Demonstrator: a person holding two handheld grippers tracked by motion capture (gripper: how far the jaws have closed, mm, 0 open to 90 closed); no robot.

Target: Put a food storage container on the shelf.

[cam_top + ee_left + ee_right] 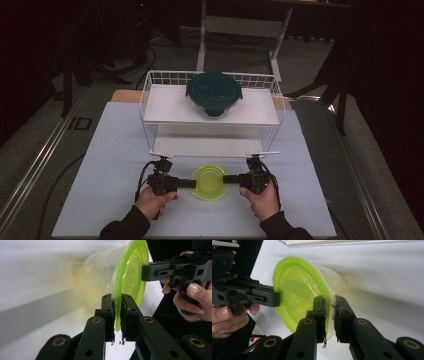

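A clear plastic tub with a yellow-green lid [209, 182] stands on the pale table mat [115, 150] in front of the rack. My left gripper [192, 183] comes in from the left and is shut on the lid's rim. My right gripper [227, 178] is shut on the rim at the opposite side. In the left gripper view the black pads of the left gripper [117, 305] pinch the thin green lid edge [130, 272], and the right gripper [150, 271] bites the far rim. In the right gripper view the right gripper [329, 305] clamps the rim of the lid [294, 290]; the left gripper [273, 298] grips its far side.
A white wire rack [150, 100] with two shelves stands just behind the tub. A round glass container with a dark teal lid [214, 92] sits on its upper shelf. Dark floor and a table frame lie beyond the mat.
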